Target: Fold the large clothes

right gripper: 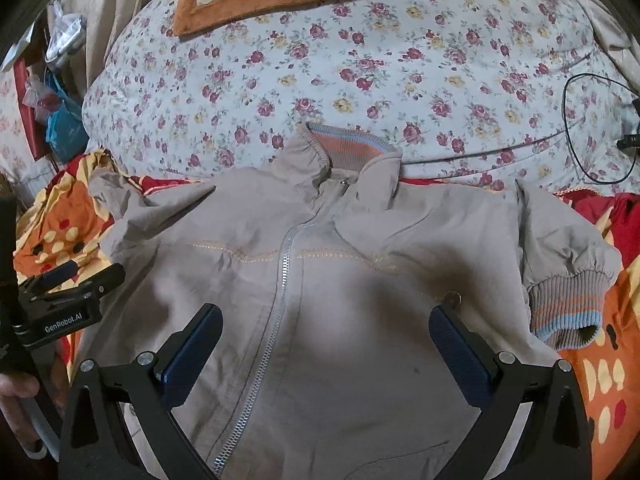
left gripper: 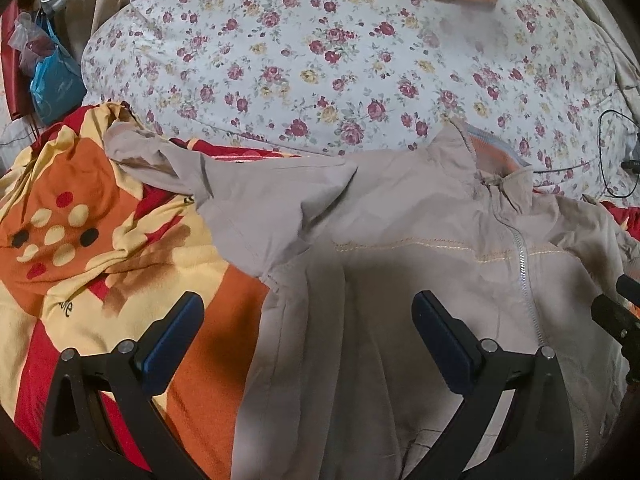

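Both jaws gape empty over my flat jacket [right gripper: 340,280]; folding not started; next, grip a sleeve [right gripper: 560,248].

A beige zip-up fabric jacket [right gripper: 340,280] with striped ribbed cuffs lies front-up, zipped, sleeves folded inward.

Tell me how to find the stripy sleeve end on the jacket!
Start at the beige zip-up jacket spread front-up over the orange, red and yellow blanket. Follow its sleeve out to the right side of the right wrist view, where it bends back toward you. The ribbed cuff there has orange and light-blue stripes, unlike the plain beige cloth around it.
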`<state>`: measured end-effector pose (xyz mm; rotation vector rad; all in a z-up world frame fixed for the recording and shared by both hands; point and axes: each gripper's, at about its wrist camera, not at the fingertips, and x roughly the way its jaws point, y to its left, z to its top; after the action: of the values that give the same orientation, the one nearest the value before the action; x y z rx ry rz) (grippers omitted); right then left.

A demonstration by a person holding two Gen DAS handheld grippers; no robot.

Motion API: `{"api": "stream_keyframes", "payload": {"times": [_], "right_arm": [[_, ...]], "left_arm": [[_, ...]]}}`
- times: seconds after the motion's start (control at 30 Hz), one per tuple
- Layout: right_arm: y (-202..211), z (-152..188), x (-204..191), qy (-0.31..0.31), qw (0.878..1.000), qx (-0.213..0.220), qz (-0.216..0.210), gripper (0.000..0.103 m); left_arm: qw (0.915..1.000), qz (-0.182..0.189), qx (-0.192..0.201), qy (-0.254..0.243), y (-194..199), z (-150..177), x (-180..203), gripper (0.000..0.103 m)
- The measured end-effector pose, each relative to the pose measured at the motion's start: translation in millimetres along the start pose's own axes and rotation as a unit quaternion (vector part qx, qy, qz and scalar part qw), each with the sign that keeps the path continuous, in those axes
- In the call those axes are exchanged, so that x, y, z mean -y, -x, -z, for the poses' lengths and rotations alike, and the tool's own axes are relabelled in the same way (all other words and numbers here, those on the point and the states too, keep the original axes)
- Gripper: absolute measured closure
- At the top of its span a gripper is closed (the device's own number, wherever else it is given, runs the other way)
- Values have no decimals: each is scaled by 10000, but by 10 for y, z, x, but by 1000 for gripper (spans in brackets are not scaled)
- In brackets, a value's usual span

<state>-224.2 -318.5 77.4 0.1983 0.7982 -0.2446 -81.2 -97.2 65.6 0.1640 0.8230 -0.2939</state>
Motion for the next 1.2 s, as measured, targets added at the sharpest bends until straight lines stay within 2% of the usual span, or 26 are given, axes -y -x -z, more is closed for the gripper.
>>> {"api": "stream_keyframes", "payload": {"times": [1.2], "right_arm": [[-136, 75, -2, 5, 10000, -90, 0, 0]], "left_arm": [[10000, -24, -36, -39, -15, 37, 17, 0]]}}
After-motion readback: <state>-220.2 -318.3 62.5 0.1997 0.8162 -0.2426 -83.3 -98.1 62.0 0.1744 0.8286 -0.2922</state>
